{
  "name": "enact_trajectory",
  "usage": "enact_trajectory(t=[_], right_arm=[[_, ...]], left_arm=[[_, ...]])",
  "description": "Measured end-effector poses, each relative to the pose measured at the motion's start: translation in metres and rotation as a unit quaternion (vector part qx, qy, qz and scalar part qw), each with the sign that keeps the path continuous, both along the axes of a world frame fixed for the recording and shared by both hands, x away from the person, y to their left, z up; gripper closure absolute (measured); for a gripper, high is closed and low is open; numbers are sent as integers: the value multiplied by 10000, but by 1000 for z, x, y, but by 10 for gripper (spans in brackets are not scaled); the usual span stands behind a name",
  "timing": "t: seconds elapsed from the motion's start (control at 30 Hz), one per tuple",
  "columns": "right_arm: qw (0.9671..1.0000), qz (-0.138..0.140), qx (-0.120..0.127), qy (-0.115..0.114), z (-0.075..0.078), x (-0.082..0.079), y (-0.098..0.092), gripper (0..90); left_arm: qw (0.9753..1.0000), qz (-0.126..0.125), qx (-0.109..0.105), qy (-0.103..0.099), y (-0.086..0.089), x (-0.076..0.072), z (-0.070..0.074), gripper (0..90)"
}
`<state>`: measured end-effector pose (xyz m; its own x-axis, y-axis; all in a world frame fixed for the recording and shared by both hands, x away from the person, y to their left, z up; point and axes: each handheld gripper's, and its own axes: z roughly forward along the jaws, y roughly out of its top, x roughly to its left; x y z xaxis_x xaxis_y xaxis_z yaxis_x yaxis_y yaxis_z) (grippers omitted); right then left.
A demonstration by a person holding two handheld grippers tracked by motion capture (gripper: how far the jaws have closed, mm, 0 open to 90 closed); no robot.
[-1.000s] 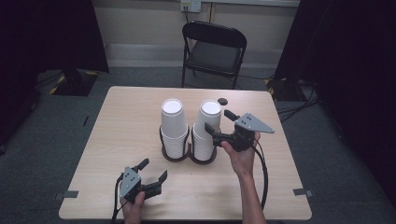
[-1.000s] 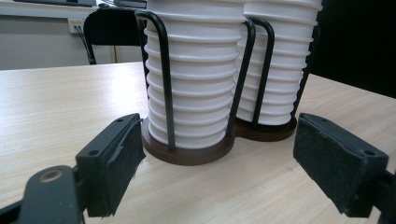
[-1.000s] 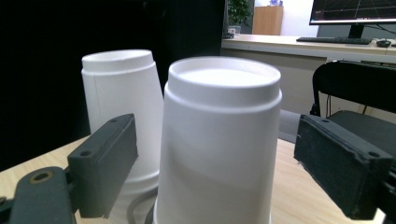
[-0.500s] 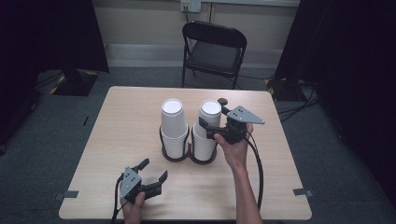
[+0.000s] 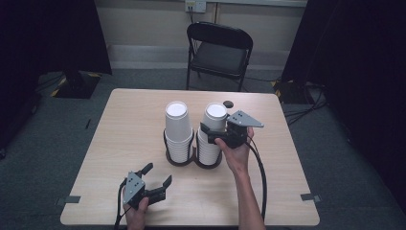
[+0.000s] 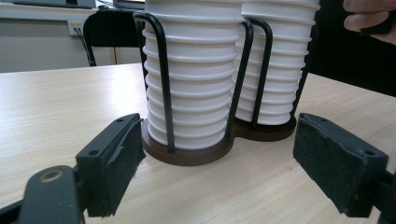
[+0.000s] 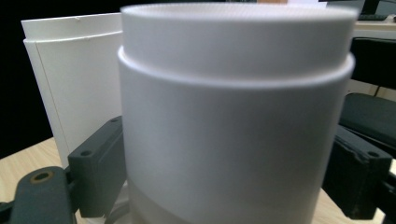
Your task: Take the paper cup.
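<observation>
From the high view, I am looking down on a wooden table (image 5: 119,143) with two stacks of white paper cups standing in a dark wire holder (image 5: 194,153) near the middle of the surface. The left stack (image 5: 177,129) and the right stack (image 5: 211,132) are sitting side by side, almost touching. I am holding the right gripper (image 5: 207,130) up at the right stack, just below its top cup, with the grey plate pointing toward the right edge. The left gripper (image 5: 155,175) is lying low near the front edge, toward the front left corner, well apart from the holder, its jaws spread wide. A small black object (image 5: 228,104) is sitting near the back edge, and a black folding chair (image 5: 218,52) is standing beyond the table.

In the left gripper view, I am seeing the two black jaws standing wide apart and gripping nothing, with the holder's brown base (image 6: 187,151) and both ribbed stacks straight ahead between them. The nearer stack (image 6: 196,70) is rising between thin black wires; the farther one (image 6: 275,60) is just behind it.

In the right gripper view, the top cup (image 7: 233,121) is looming large and blurred between the jaws. The jaws are flanking it on both sides, close to its wall, but I cannot tell whether they are touching it. The other stack (image 7: 70,70) is standing behind on the left.
</observation>
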<state>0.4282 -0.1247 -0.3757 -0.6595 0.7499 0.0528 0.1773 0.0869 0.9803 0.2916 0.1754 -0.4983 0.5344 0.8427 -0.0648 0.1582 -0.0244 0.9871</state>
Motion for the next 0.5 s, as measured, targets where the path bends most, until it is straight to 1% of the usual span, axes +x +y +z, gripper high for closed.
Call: enact_trajectory(t=[0.03, 0.07, 0.1, 0.23, 0.3, 0.5], right_arm=[[10000, 11, 22, 51, -4, 2, 1, 130], [10000, 11, 22, 51, -4, 2, 1, 130], [10000, 19, -26, 66, -7, 3, 2, 127], [9999, -8, -91, 102, -10, 5, 4, 124], [9999, -24, -68, 132, -11, 6, 4, 121], [9998, -36, -135, 164, -18, 6, 6, 111]], left_arm=[[10000, 10, 1, -2, 0, 0, 0, 159], [10000, 10, 1, -2, 0, 0, 0, 159], [10000, 6, -6, 1, 0, 0, 0, 159], [10000, 2, 3, -6, 0, 0, 0, 159], [10000, 2, -2, -6, 0, 0, 0, 159], [10000, 2, 3, -10, 0, 0, 0, 159]])
